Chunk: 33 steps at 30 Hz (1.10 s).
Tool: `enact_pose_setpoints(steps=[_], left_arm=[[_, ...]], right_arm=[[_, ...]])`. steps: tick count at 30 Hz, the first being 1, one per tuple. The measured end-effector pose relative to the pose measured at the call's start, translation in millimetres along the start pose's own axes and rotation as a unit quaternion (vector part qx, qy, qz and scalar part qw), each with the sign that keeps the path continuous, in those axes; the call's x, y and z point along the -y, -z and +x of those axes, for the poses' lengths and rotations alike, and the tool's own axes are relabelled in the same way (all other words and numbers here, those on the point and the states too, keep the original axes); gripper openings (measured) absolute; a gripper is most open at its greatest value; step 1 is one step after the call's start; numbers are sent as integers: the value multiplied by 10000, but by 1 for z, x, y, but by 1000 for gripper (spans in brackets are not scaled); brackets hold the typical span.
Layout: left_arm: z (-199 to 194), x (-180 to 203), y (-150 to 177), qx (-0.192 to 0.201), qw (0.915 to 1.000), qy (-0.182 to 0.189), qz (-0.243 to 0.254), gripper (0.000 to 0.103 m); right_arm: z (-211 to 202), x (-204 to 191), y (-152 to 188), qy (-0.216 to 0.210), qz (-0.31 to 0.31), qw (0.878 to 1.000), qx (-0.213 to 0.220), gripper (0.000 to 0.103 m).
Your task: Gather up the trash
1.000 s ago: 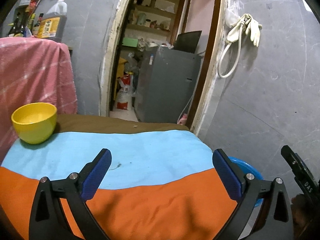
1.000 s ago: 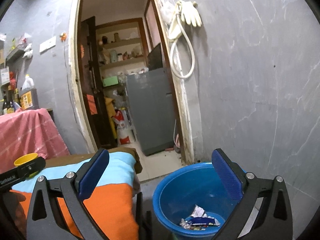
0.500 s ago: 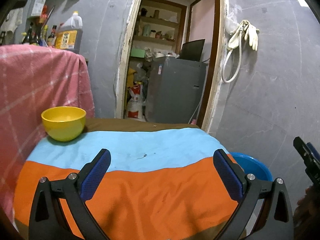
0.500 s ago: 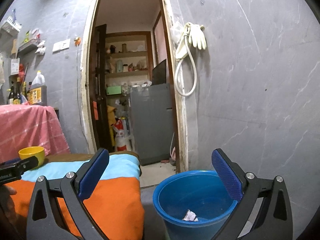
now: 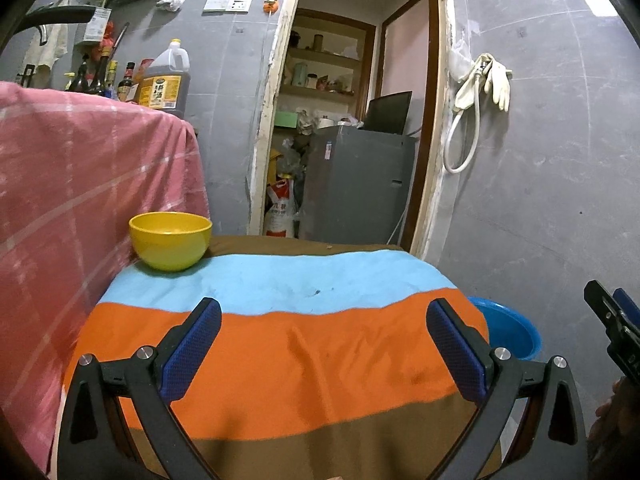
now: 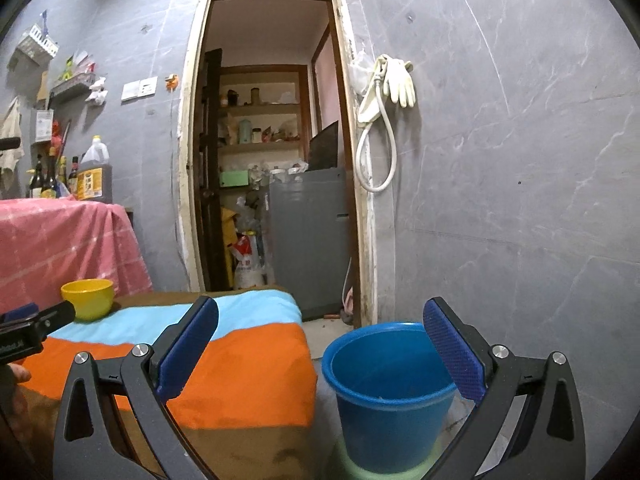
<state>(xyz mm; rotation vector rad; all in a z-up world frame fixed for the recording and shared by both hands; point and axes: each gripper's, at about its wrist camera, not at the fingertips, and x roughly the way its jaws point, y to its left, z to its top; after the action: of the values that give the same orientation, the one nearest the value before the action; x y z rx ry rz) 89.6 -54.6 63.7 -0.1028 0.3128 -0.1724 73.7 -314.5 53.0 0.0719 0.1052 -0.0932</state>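
Standing beside the person, I see both tongs pulled back and raised compared with a second ago. The left tongs (image 5: 323,344) are spread wide and hold nothing; they hang above the near edge of the table (image 5: 304,368), which has a cloth of brown, orange and light blue stripes. The right tongs (image 6: 320,348) are spread wide too and also empty. They hover near the blue bucket (image 6: 384,396), which stands on the floor just beside the right end of the table.

One second ago the right camera looked down into the bucket and showed crumpled wrappers at the bottom. Now the view is lower and more level, so the inside bottom is hidden and I cannot see the trash. I judge that the trash lies in the bucket and that the collecting is almost finished or already finished, because the cloth carries no wrapper, only two or three tiny dark specks (image 5: 318,291).

Counting from near to far: two tongs, one table, one bucket, one yellow bowl (image 5: 171,246) on the far left corner of the table. Behind it there is one pink cloth (image 5: 80,184), and one big oil jug (image 5: 164,82) among several small bottles, which are too crowded to count. One grey cabinet (image 5: 356,184) stands in the doorway, and one pair of pale gloves (image 5: 486,80) hangs on the wall.
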Motion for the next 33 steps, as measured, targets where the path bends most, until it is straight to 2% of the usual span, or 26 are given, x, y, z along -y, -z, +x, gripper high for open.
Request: enact_pose_setpoints(steps=[8, 16, 24, 33], left_arm=[[-28, -12, 16, 58, 10000, -79, -13, 101], [-54, -25, 32, 135, 9994, -324, 6, 101], [-71, -33, 46, 173, 9985, -495, 145, 101], [-78, -40, 63, 65, 9985, -535, 119, 101]], right_arm=[[-30, -21, 10, -34, -78, 10000, -12, 103], [-55, -42, 21, -47, -128, 9998, 108, 103], [-68, -58, 31, -223, -257, 9993, 132, 103], [-75, -66, 48, -320, -356, 9988, -76, 103]])
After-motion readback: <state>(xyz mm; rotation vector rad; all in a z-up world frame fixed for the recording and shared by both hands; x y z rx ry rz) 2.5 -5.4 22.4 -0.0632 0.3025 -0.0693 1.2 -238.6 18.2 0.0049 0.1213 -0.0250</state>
